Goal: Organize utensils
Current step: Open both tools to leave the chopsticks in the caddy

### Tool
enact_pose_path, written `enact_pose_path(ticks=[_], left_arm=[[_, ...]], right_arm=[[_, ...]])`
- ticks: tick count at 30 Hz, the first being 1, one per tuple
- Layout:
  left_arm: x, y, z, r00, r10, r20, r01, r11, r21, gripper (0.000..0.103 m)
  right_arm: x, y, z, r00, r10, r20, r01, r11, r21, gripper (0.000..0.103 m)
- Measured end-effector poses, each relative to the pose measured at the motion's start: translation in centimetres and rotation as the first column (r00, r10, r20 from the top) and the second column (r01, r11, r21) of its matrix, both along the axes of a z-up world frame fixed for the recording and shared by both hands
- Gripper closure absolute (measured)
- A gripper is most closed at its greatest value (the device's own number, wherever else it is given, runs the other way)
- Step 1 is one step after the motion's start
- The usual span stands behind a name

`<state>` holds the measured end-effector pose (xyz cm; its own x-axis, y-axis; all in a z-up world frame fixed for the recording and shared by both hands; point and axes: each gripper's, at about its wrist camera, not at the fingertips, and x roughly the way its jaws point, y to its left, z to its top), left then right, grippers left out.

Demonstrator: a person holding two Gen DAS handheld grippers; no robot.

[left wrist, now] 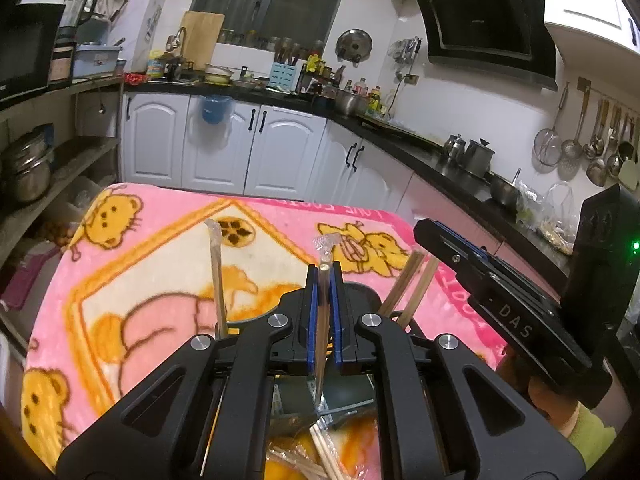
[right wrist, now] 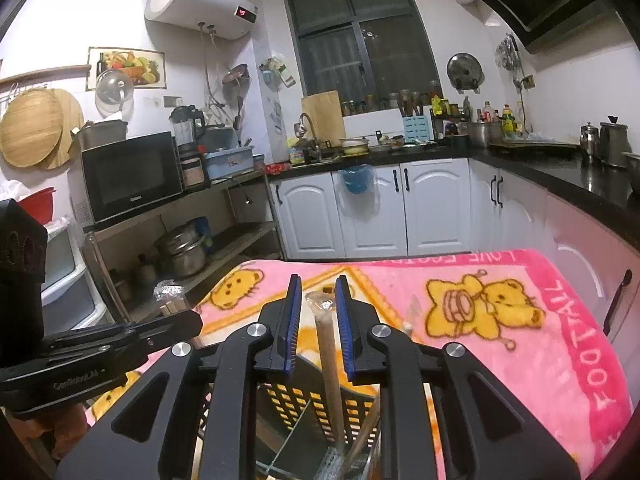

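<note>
Black arms of the left tongs (left wrist: 323, 280) fill the bottom of the left view. Their blue pads are pressed close together on a pair of chopsticks in a clear wrapper (left wrist: 322, 320), which stands almost straight up in the middle of the frame.

Under everything lies the big pink blanket with yellow bears (left wrist: 160, 248), spread over the bench. It fills the middle and lower part of both views.

In the right view, the right tongs (right wrist: 318, 312) sit at the bottom middle. They are open, with a wide gap between the blue pads. A wrapped chopstick pair (right wrist: 330, 356) stands up in that gap, but the pads are not touching it, so they hold nothing.

Below the right tongs is a black holder with a grid of holes (right wrist: 304, 400). The wrapped chopstick pair stands inside it.

In the left view, more wooden chopsticks (left wrist: 404, 284) lean out to the right of the pads, and one wrapped pair (left wrist: 218, 272) stands to the left. At the very bottom middle lie more wrapped chopsticks (left wrist: 324, 452) on the blanket.

The other tongs show at the right edge of the left view and at the left edge of the right view.
</note>
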<state>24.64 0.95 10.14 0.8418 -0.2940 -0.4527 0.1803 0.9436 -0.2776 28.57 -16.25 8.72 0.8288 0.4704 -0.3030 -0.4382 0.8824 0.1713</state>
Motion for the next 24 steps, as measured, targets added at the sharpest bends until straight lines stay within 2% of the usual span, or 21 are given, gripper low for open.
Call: enact_pose_path(ticks=[7,10,13,17,24], left_arm=[[-0.2,0.3,-0.4,1.0,0.01,-0.012,-0.01,1.0,-0.006,0.098],[-0.3,0.8,-0.7,1.0,0.014,-0.021,-0.015,1.0,-0.02,0.087],[-0.5,0.9,-0.8,1.0,0.021,-0.02,-0.022,1.0,-0.019,0.083],[-1.2,1.0,-0.6,0.999,0.034,-0.009,-0.034,0.999,-0.014,0.07],[-2.2,1.3,-0.3,0.999,0.052,0.011,-0.052,0.999,-0.009,0.052]], right_arm=[[-0.5,-0.8,-0.4,0.999,-0.02,-0.035,0.02,1.0,-0.018,0.077],[-0.7,-1.1,-0.6,0.998,-0.03,-0.059,0.028,0.999,-0.024,0.074],[-1.0,-1.5,-0.7,0.996,-0.034,-0.077,0.032,0.999,-0.026,0.072],[-1.4,-1.9,-0.7,0.995,-0.034,-0.089,0.031,0.999,-0.028,0.07],[-2.5,-2.6,-1.0,0.994,-0.029,-0.107,0.025,0.999,-0.041,0.065]])
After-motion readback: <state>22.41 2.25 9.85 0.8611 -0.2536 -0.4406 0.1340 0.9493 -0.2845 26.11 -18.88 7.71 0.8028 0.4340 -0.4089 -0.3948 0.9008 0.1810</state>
